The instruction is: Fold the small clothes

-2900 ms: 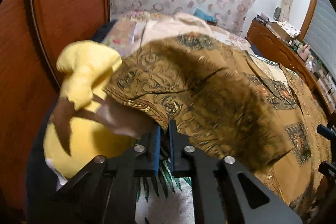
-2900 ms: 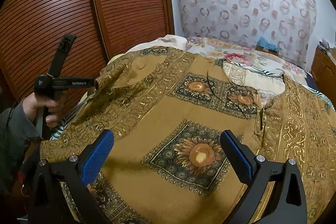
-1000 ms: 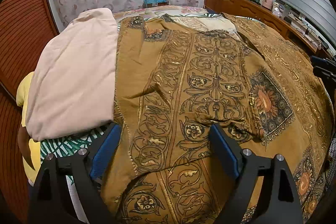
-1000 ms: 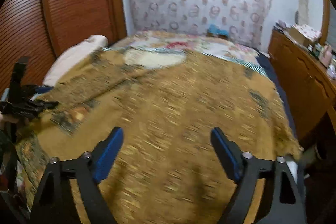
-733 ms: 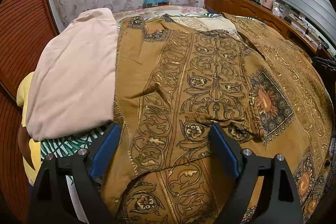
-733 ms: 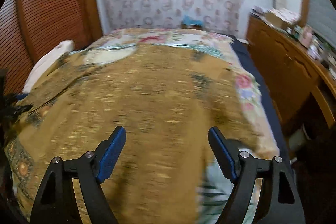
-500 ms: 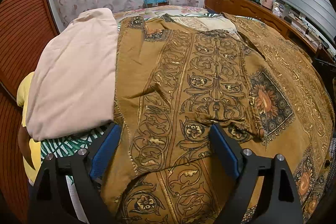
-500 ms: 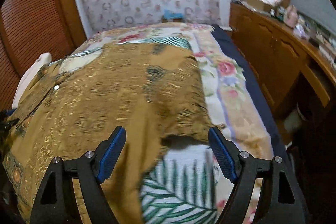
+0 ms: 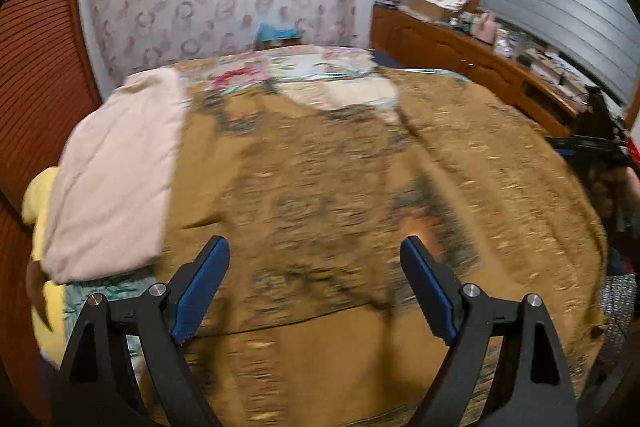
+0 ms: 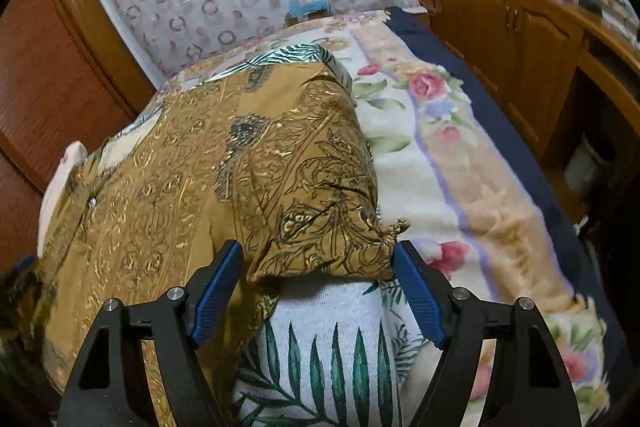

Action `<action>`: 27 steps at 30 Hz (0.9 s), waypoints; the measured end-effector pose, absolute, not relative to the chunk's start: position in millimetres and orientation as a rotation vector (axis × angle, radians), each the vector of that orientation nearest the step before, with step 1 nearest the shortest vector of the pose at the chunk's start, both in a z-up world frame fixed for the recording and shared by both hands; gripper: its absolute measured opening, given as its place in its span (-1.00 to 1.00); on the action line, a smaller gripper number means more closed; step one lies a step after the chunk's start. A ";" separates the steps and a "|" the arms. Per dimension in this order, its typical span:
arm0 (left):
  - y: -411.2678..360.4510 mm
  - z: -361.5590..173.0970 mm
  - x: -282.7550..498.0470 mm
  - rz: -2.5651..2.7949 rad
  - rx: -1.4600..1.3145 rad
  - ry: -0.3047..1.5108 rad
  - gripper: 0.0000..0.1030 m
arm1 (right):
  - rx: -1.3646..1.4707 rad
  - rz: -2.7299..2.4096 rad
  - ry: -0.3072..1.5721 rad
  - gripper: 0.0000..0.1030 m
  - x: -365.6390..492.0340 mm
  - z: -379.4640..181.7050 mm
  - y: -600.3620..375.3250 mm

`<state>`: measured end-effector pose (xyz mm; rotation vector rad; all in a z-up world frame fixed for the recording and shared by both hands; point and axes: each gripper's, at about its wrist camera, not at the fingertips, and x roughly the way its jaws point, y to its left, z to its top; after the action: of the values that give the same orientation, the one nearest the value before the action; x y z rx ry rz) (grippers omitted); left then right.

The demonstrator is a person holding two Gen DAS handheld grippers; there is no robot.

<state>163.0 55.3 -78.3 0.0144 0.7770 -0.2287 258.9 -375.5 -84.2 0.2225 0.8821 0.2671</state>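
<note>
Item: brown patterned garment, lying spread across the bed, fold in progress.

You are holding the left gripper wide open and empty above the near hem, beside the cream folded cloth; you are setting the right gripper, wide open, astride the garment's right corner, likely to pinch it for folding.

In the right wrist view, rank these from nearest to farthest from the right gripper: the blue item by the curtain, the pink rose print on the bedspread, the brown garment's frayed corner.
1. brown garment's frayed corner, just ahead of the right gripper, beside the right jaw.
2. pink rose print, farther up the bedspread, to the right.
3. blue item, at the bed's far end against the curtain.
</note>
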 end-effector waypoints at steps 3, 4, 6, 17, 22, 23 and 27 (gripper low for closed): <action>33.3 -80.2 169.1 -0.278 0.011 0.784 0.70 | 0.257 0.264 0.898 0.46 266.0 -86.5 -382.0; 26.9 -80.7 169.9 -0.289 0.012 0.787 0.70 | 0.266 0.264 0.903 0.45 267.0 -87.0 -383.9; 14.5 -85.1 173.9 -0.303 0.019 0.799 0.70 | 0.284 0.265 0.911 0.36 274.3 -89.5 -387.5; -9.8 -106.2 188.6 -0.306 0.067 0.889 0.71 | 0.094 0.214 0.858 -0.61 267.7 -76.3 -364.6; -21.0 -109.8 187.9 -0.278 0.141 0.896 0.79 | -0.016 0.205 0.741 -0.81 252.6 -49.4 -340.4; -20.0 -110.0 188.2 -0.280 0.135 0.899 0.80 | -0.033 0.213 0.711 -0.83 248.4 -43.2 -333.8; -19.0 -110.4 188.1 -0.284 0.135 0.903 0.84 | -0.108 0.292 0.618 -0.85 231.6 -23.4 -299.5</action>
<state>188.1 -19.0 -110.4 0.1349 0.9026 -0.2839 231.6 -299.5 -23.4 -0.1078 0.6176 0.2915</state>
